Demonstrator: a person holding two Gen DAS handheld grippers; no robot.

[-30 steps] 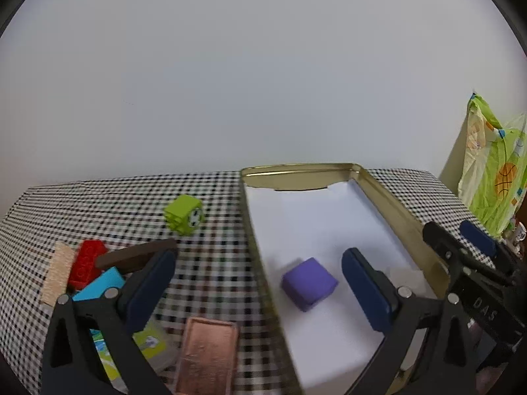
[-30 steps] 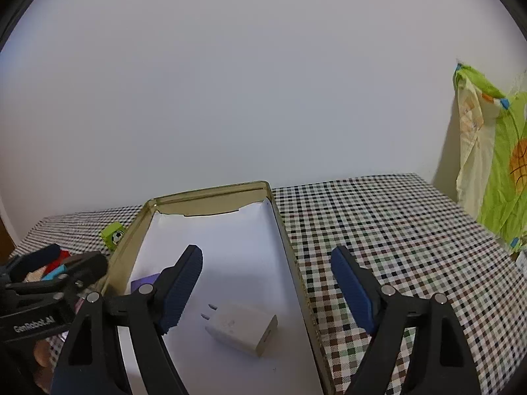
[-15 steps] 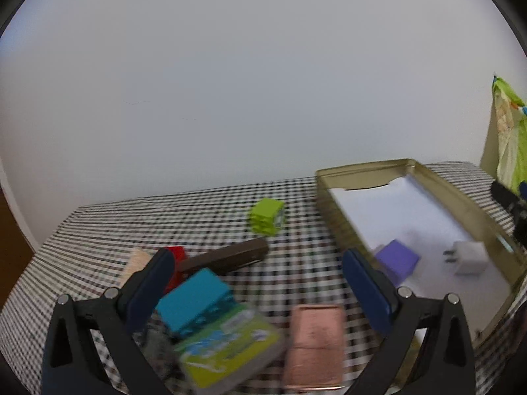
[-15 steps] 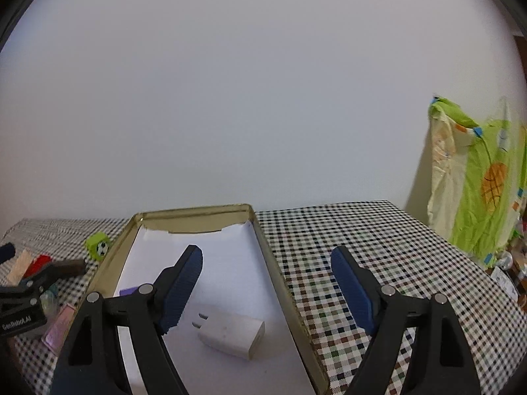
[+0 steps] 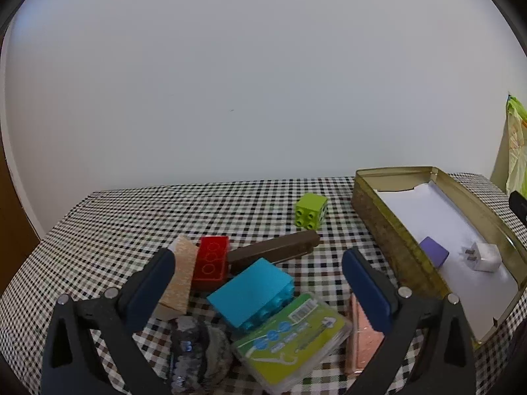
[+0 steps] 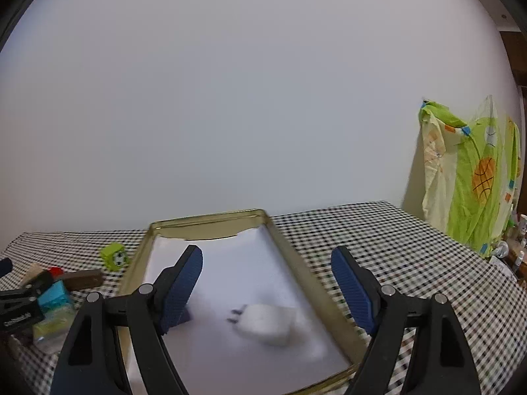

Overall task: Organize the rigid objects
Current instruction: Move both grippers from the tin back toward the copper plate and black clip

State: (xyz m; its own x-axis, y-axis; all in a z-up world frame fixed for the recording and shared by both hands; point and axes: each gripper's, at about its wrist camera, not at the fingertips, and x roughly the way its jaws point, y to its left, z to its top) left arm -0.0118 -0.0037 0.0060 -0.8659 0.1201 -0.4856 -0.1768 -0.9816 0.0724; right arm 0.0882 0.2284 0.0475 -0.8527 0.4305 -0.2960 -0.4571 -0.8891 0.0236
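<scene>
My left gripper is open above a pile on the checked cloth: a cyan brick, a red brick, a brown bar, a tan block, a green-labelled clear case, a pink slab and a grey stone. A lime brick sits farther back. The gold tin on the right holds a purple cube and a white charger. My right gripper hangs open over the tin, with the charger below it.
A white wall runs behind the table. A green and yellow printed cloth hangs at the far right beyond the table's edge. Checked cloth lies bare right of the tin and behind the pile. Small bottles stand at the far right.
My left gripper has swung left, away from the tin and over the pile of bricks. The right gripper has turned a little to the right, with the tin sliding left in its view.
</scene>
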